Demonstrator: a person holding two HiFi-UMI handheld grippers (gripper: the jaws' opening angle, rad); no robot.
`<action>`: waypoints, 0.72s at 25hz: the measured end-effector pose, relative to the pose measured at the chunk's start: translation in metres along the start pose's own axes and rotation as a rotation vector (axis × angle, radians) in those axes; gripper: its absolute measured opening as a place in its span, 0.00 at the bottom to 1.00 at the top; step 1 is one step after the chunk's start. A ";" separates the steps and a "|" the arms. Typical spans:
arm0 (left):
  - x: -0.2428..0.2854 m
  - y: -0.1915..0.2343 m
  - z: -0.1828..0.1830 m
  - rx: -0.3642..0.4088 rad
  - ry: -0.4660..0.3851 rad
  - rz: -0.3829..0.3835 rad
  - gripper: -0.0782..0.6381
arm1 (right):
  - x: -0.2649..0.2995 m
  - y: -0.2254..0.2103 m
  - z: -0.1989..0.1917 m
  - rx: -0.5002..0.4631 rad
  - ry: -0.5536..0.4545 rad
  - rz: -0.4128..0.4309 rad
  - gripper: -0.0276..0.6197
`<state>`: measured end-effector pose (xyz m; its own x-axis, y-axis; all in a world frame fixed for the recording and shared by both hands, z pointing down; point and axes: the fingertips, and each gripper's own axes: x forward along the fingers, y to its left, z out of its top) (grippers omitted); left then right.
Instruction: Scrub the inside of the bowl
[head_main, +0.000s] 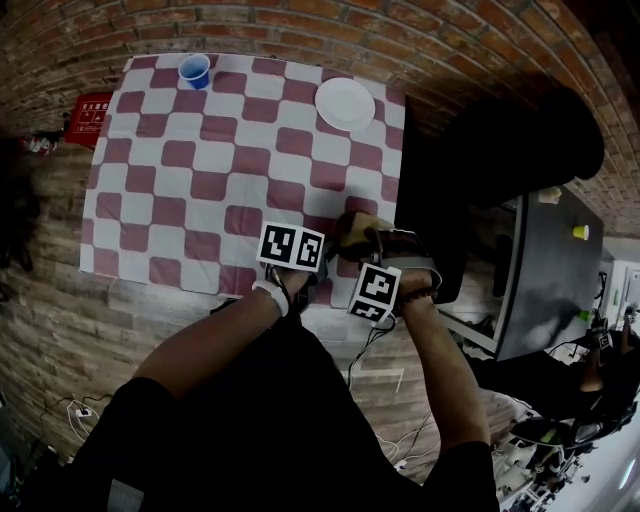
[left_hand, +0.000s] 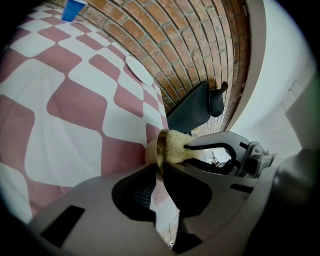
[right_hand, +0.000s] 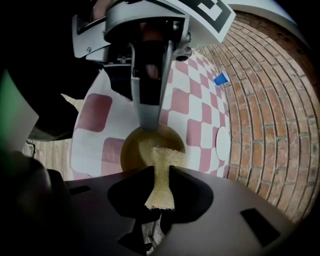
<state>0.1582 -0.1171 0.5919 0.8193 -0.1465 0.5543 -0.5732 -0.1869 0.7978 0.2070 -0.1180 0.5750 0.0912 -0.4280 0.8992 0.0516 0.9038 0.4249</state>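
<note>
**Bowl and sponge, held in two claws at the near edge of the worktop**

Item 1. Bowl (head_main: 350, 226), olive-brown, round. It was located at the near right corner of the worktop (head_main: 150, 255), which was covered by a red-and-white checked cloth (head_main: 200, 170). The bowl was tipped, with its opening turned toward the right claw. Whether its base touched the cloth could not be told.

Item 2. Left claw (left_hand: 159, 167). Its jaws stood nearly together, one either side of the bowl's rim and clamped on it. In the right gripper view one of its grey fingers (right_hand: 148, 112) came down onto the far rim.

Item 3. Right claw (right_hand: 161, 172). Its jaws were closed on a sponge (right_hand: 163, 167), which was pale yellow and coarse in texture. The sponge was pinched at its middle. Its flared front end lay inside the bowl, against the inner wall on the right.

Item 4. Blue cup (head_main: 194, 70), upright, stood at the far left of the cloth, well apart from the bowl.

Item 5. White plate (head_main: 345, 103), which lay flat at the far right of the cloth.

Item 6. Black chair (left_hand: 200, 102), which stood just beyond the worktop's right side, on brick paving (head_main: 300, 25).
</note>
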 end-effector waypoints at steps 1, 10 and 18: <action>0.000 0.000 0.000 0.000 0.002 -0.001 0.19 | -0.002 0.002 -0.004 -0.010 0.006 0.002 0.20; -0.001 0.001 0.001 0.001 0.005 -0.003 0.19 | -0.005 0.028 0.014 -0.077 -0.031 0.049 0.20; -0.004 0.000 0.000 0.007 0.001 -0.003 0.19 | 0.010 0.010 0.012 -0.035 -0.002 0.024 0.20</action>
<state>0.1549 -0.1166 0.5896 0.8209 -0.1453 0.5522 -0.5710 -0.1945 0.7976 0.1967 -0.1130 0.5896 0.0911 -0.4057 0.9095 0.0840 0.9131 0.3989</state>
